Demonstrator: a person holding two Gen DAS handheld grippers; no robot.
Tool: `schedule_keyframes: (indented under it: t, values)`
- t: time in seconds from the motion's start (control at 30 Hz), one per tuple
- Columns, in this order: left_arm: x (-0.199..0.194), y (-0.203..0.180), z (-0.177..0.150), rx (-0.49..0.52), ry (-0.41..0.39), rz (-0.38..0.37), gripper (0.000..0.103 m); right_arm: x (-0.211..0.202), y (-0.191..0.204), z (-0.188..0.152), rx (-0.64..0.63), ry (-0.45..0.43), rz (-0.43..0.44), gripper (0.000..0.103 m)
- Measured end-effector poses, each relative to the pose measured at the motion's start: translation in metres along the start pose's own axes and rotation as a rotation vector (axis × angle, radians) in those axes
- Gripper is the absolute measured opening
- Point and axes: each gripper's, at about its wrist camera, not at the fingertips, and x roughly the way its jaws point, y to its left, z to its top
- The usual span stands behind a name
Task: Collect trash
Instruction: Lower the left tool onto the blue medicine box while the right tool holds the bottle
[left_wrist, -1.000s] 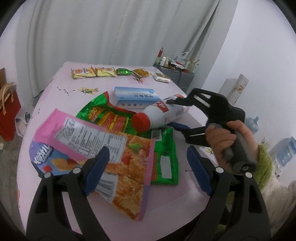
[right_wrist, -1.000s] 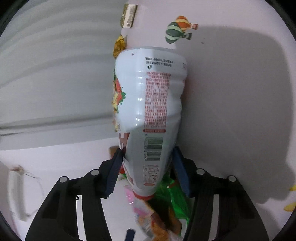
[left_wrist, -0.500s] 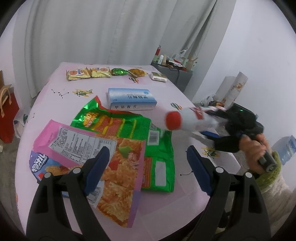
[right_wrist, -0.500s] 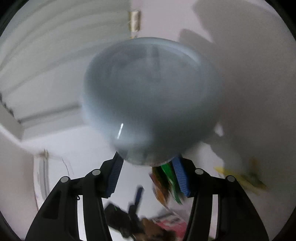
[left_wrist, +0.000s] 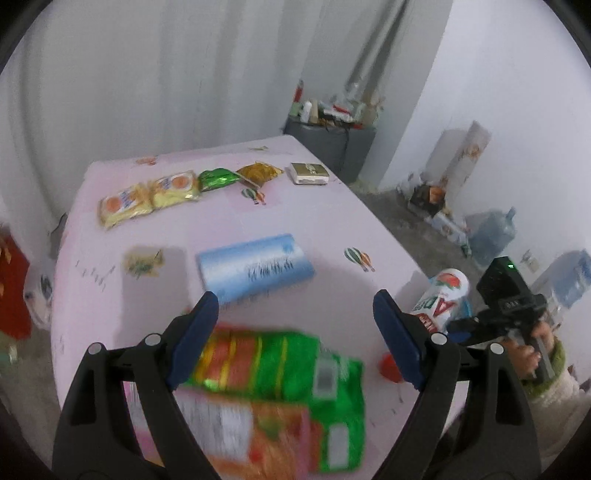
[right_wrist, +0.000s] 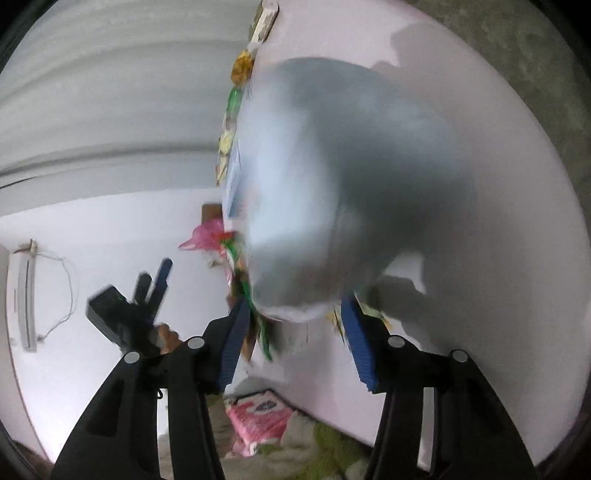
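The pink table (left_wrist: 332, 221) fills most of the left wrist view and serves as the landmark. At its near edge lie two flattened snack bags, blurred: a green bag (left_wrist: 280, 365) and, overlapping it on the near side, an orange and pink bag (left_wrist: 236, 432). Toward the middle of the table lies a blue and white box (left_wrist: 255, 267). Along the far edge runs a row of small packets: two yellow ones (left_wrist: 147, 197), a green one (left_wrist: 218, 179), a golden one (left_wrist: 258, 171), and a small flat box (left_wrist: 308, 173) at the far right corner.

Off the table's right edge, the right gripper (left_wrist: 458, 328) grips a white bottle (left_wrist: 441, 301) with a red cap, cap end pointing down toward the table's near right corner. In the right wrist view the bottle's base (right_wrist: 332, 184) looms large and blurred, its body clamped between the blue pads (right_wrist: 234, 338).

The left gripper (left_wrist: 295, 336) hangs above the table's near part, over the green bag, jaws spread wide with nothing between them.
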Motion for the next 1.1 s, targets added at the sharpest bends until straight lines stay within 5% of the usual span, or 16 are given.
schedule_keyframes:
  t: [0.23, 0.33, 0.5, 0.9, 1.1]
  values:
    - [0.079, -0.019, 0.033, 0.292, 0.073, 0.088, 0.084, 0.014, 0.027, 0.018, -0.086, -0.092, -0.123, 0.052]
    - [0.117, -0.019, 0.033, 0.403, 0.184, 0.083, 0.088, 0.011, 0.035, 0.014, -0.114, -0.109, -0.155, 0.052]
    - [0.143, -0.005, 0.033, 0.433, 0.253, 0.057, 0.088, 0.014, 0.040, 0.014, -0.112, -0.122, -0.188, 0.062]
    - [0.168, 0.005, 0.041, 0.489, 0.322, -0.037, 0.092, -0.002, 0.045, -0.012, -0.133, -0.091, -0.194, 0.062]
    - [0.167, -0.006, 0.032, 0.550, 0.366, -0.100, 0.092, 0.015, 0.051, 0.008, -0.131, -0.097, -0.202, 0.062]
